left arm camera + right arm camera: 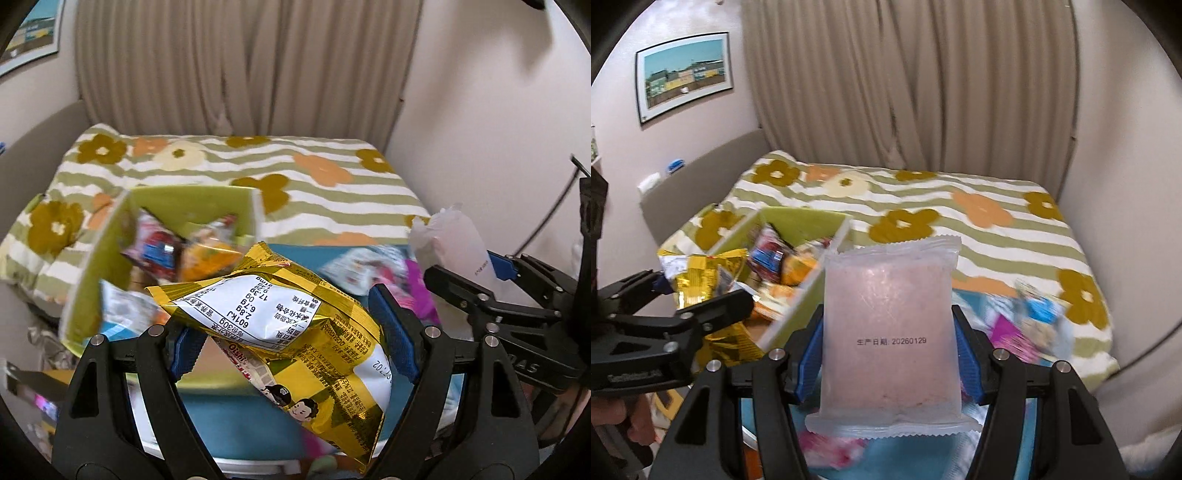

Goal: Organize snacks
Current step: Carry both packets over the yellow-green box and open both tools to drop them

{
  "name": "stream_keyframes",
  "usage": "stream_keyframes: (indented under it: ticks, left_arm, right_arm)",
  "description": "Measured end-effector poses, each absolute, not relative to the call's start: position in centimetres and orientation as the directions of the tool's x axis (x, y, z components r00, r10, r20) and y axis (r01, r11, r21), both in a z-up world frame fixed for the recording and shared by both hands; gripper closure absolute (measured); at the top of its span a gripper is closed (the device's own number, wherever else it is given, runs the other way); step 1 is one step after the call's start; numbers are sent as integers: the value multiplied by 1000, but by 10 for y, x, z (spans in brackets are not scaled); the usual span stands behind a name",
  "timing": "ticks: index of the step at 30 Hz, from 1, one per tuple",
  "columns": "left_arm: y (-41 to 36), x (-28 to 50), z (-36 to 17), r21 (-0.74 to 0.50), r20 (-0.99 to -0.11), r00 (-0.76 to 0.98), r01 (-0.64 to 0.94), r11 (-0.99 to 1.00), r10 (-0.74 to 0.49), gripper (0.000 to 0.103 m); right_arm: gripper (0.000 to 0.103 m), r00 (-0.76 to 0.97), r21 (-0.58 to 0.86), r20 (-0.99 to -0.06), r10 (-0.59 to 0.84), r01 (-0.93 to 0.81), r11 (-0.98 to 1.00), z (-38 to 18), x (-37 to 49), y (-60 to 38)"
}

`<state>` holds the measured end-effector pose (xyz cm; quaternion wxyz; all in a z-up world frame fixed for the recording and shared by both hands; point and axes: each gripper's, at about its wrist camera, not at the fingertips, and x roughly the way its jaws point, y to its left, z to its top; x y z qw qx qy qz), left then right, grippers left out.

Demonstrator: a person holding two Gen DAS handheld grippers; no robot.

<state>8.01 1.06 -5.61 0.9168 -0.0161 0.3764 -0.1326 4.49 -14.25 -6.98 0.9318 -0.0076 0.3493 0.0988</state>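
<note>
My left gripper (295, 332) is shut on a gold snack bag (295, 328) with a white nutrition label, held above the near edge of a green box (192, 203) that holds several snack packs. The bag and left gripper also show in the right wrist view (701, 280). My right gripper (888, 354) is shut on a frosted pink snack pack (890, 332) with a printed date, held upright to the right of the green box (809, 218). In the left wrist view the right gripper and its pack (454, 240) sit at the right.
Loose snack packs (1027, 317) lie on a blue surface (240, 417) right of the box. Behind is a bed with a striped flower blanket (960, 199), a curtain and walls. A framed picture (685, 74) hangs at the left.
</note>
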Motion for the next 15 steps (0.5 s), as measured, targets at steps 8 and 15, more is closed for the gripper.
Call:
stream_keyframes:
  ticks: [8, 15]
  left_arm:
    - [96, 139, -85, -111, -756, 621, 187, 976, -205, 23]
    - [123, 170, -130, -149, -829, 491, 269, 952, -269, 4]
  right_arm:
    - [45, 696, 102, -668, 262, -263, 959, -74, 103, -56]
    - [45, 656, 123, -713, 250, -234, 964, -94, 134, -16]
